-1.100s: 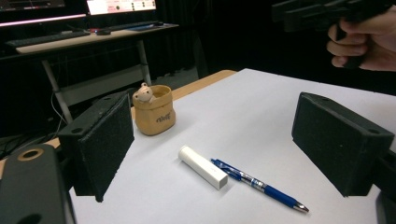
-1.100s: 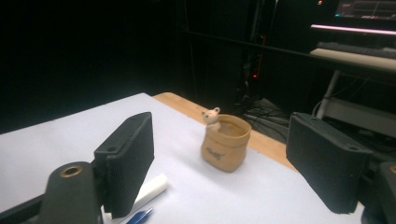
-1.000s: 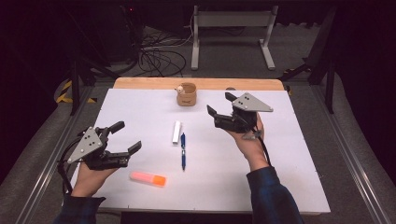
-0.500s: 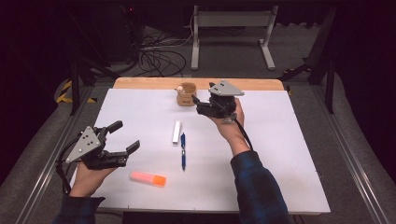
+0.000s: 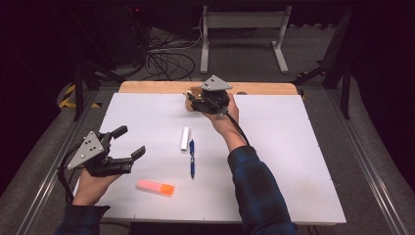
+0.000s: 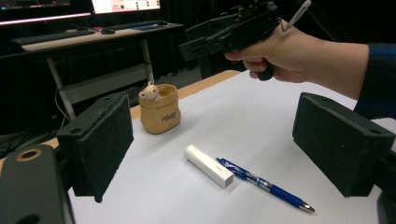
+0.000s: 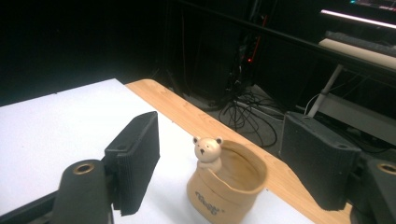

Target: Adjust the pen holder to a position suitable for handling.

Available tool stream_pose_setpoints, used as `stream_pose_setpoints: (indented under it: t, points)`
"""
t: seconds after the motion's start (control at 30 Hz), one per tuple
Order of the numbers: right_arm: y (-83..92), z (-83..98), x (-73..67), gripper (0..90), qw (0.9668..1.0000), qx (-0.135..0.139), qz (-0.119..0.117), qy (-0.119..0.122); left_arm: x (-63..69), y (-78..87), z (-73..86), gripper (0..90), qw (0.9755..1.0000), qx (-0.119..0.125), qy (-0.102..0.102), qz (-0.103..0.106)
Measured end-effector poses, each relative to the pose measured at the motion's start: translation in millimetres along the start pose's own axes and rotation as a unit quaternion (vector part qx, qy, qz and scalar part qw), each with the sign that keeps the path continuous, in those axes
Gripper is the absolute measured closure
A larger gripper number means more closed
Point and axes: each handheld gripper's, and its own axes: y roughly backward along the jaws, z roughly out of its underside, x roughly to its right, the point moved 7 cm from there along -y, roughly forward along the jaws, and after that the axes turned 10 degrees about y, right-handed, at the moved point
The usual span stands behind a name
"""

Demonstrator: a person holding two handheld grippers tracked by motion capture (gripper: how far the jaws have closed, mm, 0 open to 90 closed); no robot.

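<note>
White worktop (image 5: 293,147), dark room behind. Tan bear-faced cup (image 7: 227,186) upright at far edge, directly ahead of right gripper (image 7: 219,172), between its 2 fingers (image 7: 135,158), just been closing, nothing gripped yet. Left gripper (image 5: 125,147) well apart, wide open, empty.

Right gripper (image 7: 219,172) jaws apart, just been closing, flanking tan bear cup (image 7: 227,186), not touching it.

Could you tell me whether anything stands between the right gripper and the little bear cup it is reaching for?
Nothing visible does. The right gripper sits just above the bear cup, its jaws apart on either side and not touching it; they have just been closing. The white tube and blue pen lie nearer the person, well clear.
</note>
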Motion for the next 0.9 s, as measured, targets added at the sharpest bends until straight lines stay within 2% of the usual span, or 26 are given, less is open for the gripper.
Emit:
stream_pose_setpoints:
  t: [0.1,0.3,0.5,0.63,0.8,0.9]
  points:
    - [-10.5,-4.0,-3.5,30.6,1.0,0.002,0.0,0.009,0.0,0.4,-0.4,13.2,1.0,-0.001,-0.005,-0.001]
    - [-29.4,-5.7,-4.6,32.7,1.0,-0.002,0.007,0.003,0.4,1.7,-1.1,13.2,0.9999,-0.003,-0.01,0.001]
    - [-48.9,-4.4,-3.4,33.4,0.9997,-0.016,0.013,0.01,0.4,1.5,-0.5,13.4,0.9999,-0.002,-0.014,0.004]
    - [-60.5,3.3,0.1,33.2,0.9995,-0.026,0.018,0.006,-0.6,1.1,1.3,14.1,0.9998,-0.01,-0.018,0.0]
    - [-72.9,19.4,3.4,32.2,0.999,-0.038,0.021,0.007,-0.9,-0.1,2.4,14.1,0.9998,-0.007,-0.018,0.005]
    - [-79.7,28.1,3.5,31.8,0.9988,-0.045,0.018,-0.003,-0.9,-1.0,4.0,14.2,0.9997,-0.013,-0.023,0.003]
